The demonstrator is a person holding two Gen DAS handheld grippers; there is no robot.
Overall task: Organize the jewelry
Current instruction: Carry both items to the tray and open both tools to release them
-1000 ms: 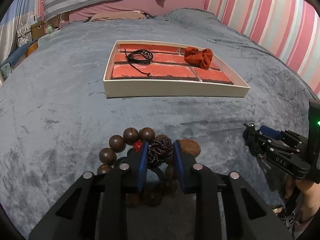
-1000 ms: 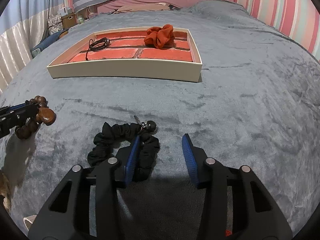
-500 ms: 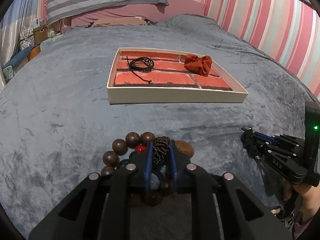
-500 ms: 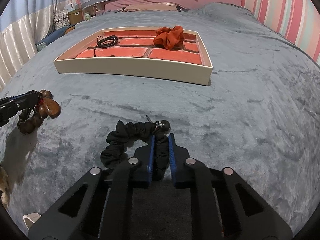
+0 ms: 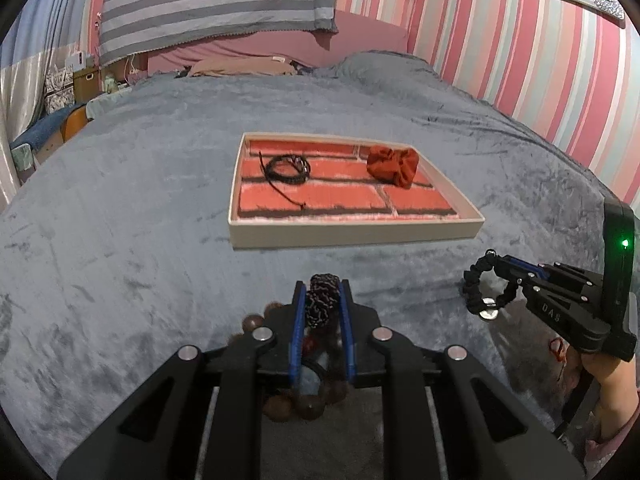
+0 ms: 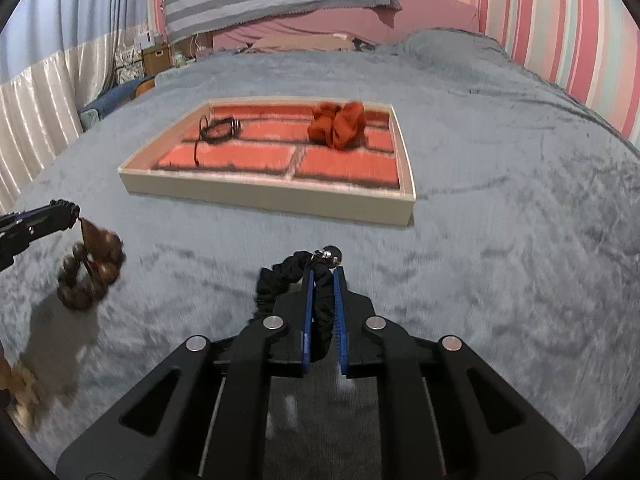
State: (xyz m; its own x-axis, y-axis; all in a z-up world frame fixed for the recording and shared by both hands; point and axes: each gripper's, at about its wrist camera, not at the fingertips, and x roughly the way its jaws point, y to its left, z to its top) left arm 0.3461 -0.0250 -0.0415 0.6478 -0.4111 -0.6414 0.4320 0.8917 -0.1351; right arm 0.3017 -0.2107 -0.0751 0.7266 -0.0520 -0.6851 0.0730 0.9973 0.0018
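My left gripper [image 5: 321,288] is shut on the dark woven knot of a brown wooden bead bracelet [image 5: 304,400] and holds it off the bed; the beads hang below the jaws and show in the right wrist view [image 6: 90,276]. My right gripper [image 6: 322,276] is shut on a black scrunchie [image 6: 280,280] with a small metal charm, lifted off the bed, and it also shows in the left wrist view [image 5: 486,294]. A cream tray [image 5: 352,234] with a red brick-pattern floor lies ahead and holds a black cord bracelet [image 5: 286,168] and a red scrunchie [image 5: 394,166].
The grey plush blanket [image 5: 140,200] covers the bed all around the tray. A pink headboard and a striped grey pillow [image 5: 224,4] stand at the far end. Pink striped wall runs along the right. Boxes and clutter sit beyond the bed's left edge.
Both grippers closed on their items, then lifted them off the blanket. The bead bracelet now hangs below the left jaws, and the black scrunchie dangles from the right jaws.
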